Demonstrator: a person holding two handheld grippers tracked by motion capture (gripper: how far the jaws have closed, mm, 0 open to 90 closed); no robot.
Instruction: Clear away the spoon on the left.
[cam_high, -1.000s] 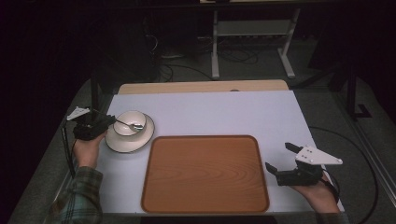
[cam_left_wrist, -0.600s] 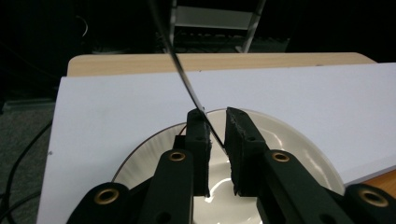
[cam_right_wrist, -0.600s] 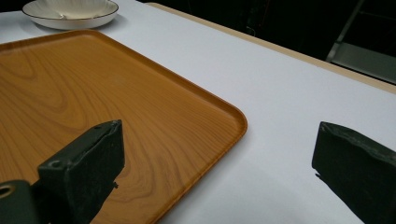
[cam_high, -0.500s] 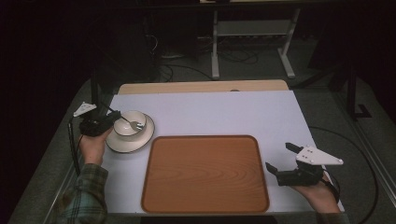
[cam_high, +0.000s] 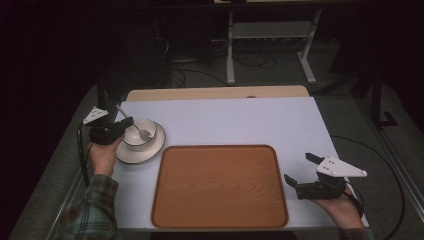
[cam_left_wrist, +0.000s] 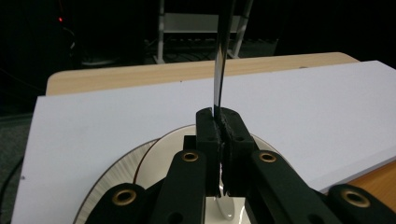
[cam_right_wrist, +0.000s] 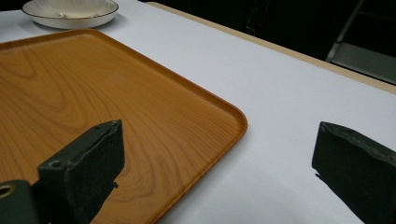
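Observation:
A white cup (cam_high: 141, 134) stands on a white saucer (cam_high: 145, 151) at the table's left. A metal spoon (cam_high: 134, 126) rests its bowl in the cup, with the handle slanting up and left. My left gripper (cam_high: 123, 123) has just been closing and is now shut on the spoon handle (cam_left_wrist: 221, 60), which rises straight out of the closed jaws (cam_left_wrist: 217, 122) above the saucer (cam_left_wrist: 116, 172). At the front right, my right gripper (cam_high: 298, 167) is held open with nothing in it, beside the wooden tray (cam_high: 220, 187). Its jaws (cam_right_wrist: 219, 154) stand wide over the tray corner (cam_right_wrist: 205, 116).
The tray lies bare in the front middle of the white table cover (cam_high: 240, 120). A strip of wooden tabletop (cam_high: 215, 93) runs along the far edge. Beyond it a dark floor holds a metal stand (cam_high: 270, 45) and cables. The saucer (cam_right_wrist: 70, 14) is far across the tray.
My left gripper has moved in toward the cup and closed on the spoon handle, which now tilts up. The right gripper has not moved.

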